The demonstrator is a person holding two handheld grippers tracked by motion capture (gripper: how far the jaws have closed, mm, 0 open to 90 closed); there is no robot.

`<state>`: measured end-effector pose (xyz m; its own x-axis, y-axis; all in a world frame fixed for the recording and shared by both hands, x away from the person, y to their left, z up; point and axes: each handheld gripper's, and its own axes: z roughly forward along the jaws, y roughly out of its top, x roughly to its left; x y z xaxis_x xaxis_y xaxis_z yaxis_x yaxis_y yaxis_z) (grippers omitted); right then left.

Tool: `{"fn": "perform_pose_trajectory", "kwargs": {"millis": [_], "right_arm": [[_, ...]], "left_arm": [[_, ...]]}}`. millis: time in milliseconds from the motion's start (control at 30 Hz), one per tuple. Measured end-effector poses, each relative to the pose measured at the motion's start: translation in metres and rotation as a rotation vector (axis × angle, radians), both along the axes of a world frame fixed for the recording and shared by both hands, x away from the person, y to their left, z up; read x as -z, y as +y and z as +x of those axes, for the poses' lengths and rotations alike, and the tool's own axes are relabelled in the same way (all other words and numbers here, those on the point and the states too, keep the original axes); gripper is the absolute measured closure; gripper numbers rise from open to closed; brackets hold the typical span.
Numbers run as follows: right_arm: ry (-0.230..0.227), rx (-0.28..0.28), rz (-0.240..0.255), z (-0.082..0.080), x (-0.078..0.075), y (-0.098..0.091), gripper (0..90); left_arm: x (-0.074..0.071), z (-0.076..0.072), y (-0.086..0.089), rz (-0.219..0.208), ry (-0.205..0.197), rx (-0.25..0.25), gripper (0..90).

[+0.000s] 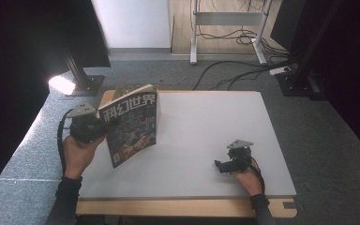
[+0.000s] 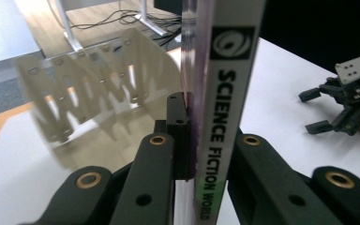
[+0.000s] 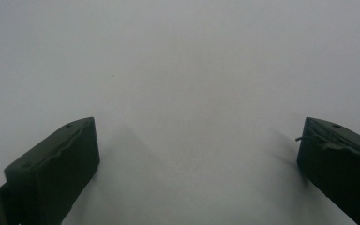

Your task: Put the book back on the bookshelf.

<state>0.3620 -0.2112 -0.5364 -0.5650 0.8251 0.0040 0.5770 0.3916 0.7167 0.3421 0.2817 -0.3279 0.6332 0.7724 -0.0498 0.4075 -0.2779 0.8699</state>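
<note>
One magazine (image 1: 132, 124) stands raised at the left of the high view, its spine clenched between the left tongs (image 1: 93, 125). Right tongs (image 1: 225, 165), lower right, are spread wide and empty over the white worktop (image 1: 206, 126), well apart from it.

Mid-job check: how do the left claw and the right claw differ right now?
The left claw is shut on the magazine, held upright off the table; the right claw is open and holds nothing. Left sits raised, right low over the white tabletop. Both are black and hand-held.
</note>
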Motion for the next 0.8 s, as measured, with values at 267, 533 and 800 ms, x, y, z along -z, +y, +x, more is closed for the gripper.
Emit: {"fn": "perform_pose_trajectory", "kwargs": {"millis": [267, 533, 800], "right_arm": [[-0.002, -0.001, 0.0, 0.0, 0.0, 0.0, 0.0], [0.0, 0.0, 0.001, 0.0, 0.0, 0.0, 0.0], [0.0, 0.0, 0.001, 0.0, 0.001, 0.0, 0.0]], "left_arm": [[-0.006, -0.005, 0.032, 0.008, 0.004, -0.097, 82.7], [-0.005, 0.008, 0.051, -0.003, 0.009, -0.192, 82.7], [0.001, 0.035, 0.044, -0.005, 0.021, -0.238, 82.7]]}}
